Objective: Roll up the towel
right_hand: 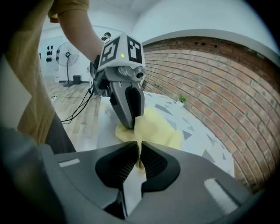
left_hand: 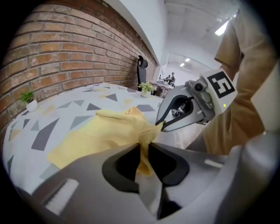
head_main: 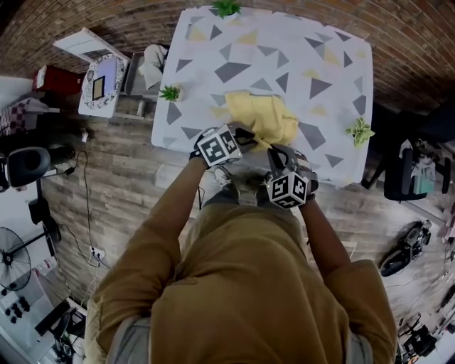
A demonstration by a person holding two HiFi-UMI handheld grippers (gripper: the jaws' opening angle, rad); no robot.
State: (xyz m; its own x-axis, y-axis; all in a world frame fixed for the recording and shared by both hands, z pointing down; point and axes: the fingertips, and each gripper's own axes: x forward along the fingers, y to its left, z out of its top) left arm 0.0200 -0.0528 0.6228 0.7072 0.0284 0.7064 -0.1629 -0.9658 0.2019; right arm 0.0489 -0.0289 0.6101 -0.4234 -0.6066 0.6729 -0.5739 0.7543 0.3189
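My left gripper (left_hand: 143, 148) has its jaws pinched on a narrow fold of the yellow towel (left_hand: 98, 135). The cloth runs up between the pads and spreads out beyond the tips. My right gripper (right_hand: 139, 153) is pressed together on a second thin fold of the same towel, with only the cloth between its jaws.

The two grippers sit just beside each other, both angled down toward the towel's near edge. In each gripper view, the other gripper's tips meet the cloth right next to my own grip.

The towel lies bunched and creased on the table (head_main: 213, 43), which has a white cover printed with grey and yellow triangles. The towel's bulk rests on the half of the table nearer me, and its near edge is raised at the jaws.

Three small potted plants stand on the table:
- one at the left edge (head_main: 170, 93);
- one at the right edge (head_main: 360, 131);
- one at the far edge (head_main: 226, 7).

A brick wall (left_hand: 65, 57) stands along the table's far edge.
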